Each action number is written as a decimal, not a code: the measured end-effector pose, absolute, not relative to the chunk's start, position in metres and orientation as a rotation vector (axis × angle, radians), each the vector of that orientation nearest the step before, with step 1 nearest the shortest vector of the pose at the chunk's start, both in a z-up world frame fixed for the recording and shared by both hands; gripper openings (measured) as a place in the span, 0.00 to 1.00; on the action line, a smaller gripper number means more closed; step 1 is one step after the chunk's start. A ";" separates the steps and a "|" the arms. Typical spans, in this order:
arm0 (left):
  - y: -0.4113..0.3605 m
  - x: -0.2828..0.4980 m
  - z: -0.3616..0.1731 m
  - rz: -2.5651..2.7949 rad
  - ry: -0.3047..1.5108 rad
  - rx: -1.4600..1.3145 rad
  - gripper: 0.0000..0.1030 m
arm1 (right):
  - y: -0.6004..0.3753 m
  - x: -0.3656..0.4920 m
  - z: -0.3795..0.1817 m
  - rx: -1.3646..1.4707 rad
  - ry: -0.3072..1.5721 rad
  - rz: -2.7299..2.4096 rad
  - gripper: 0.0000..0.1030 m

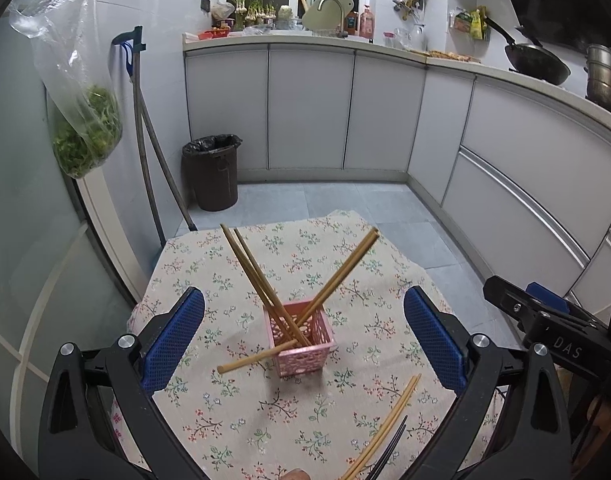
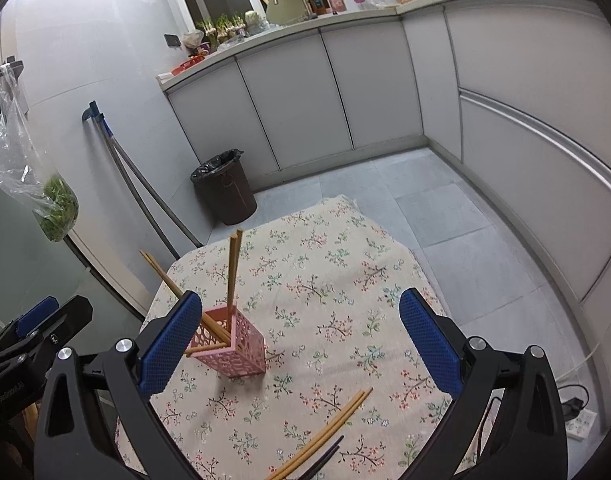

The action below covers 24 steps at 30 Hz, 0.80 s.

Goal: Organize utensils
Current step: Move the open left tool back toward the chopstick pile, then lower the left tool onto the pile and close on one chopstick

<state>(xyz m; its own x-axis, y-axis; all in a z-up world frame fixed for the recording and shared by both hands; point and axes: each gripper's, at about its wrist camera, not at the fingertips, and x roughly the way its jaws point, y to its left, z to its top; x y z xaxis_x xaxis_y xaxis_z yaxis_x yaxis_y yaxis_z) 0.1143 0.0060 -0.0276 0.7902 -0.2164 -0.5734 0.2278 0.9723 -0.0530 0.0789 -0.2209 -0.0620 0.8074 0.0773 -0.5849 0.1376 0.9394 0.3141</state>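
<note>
Left gripper [image 1: 303, 338] and right gripper [image 2: 299, 344] both hovering with fingers spread wide, gripping nothing. Loose bamboo chopsticks [image 2: 325, 432] and a dark pair [image 2: 323, 460] lying on the floral tablecloth [image 2: 325, 272] nearest. Farther out, pink basket [image 1: 303, 338] standing mid-table, chopsticks [image 1: 257, 272] leaning inside.

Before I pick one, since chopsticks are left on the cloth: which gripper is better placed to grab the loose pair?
Probably right. The loose chopsticks lie between the open right gripper fingers; under the left gripper sits the pink basket.
</note>
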 end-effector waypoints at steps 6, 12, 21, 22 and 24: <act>-0.005 0.111 -0.039 -0.257 0.650 0.055 0.93 | -0.245 0.062 -0.086 0.449 0.697 -0.066 0.94; -0.030 0.106 -0.057 -0.311 0.704 0.140 0.93 | -0.283 0.040 -0.132 0.669 0.827 -0.109 0.94; -0.088 0.112 -0.113 -0.456 0.917 0.304 0.93 | -0.332 0.008 -0.189 1.031 0.922 -0.215 0.94; -0.095 0.113 -0.121 -0.471 0.941 0.322 0.93 | -0.335 0.007 -0.192 1.051 0.925 -0.222 0.94; -0.111 0.117 -0.140 -0.504 1.000 0.358 0.93 | -0.339 0.004 -0.198 1.094 0.934 -0.235 0.94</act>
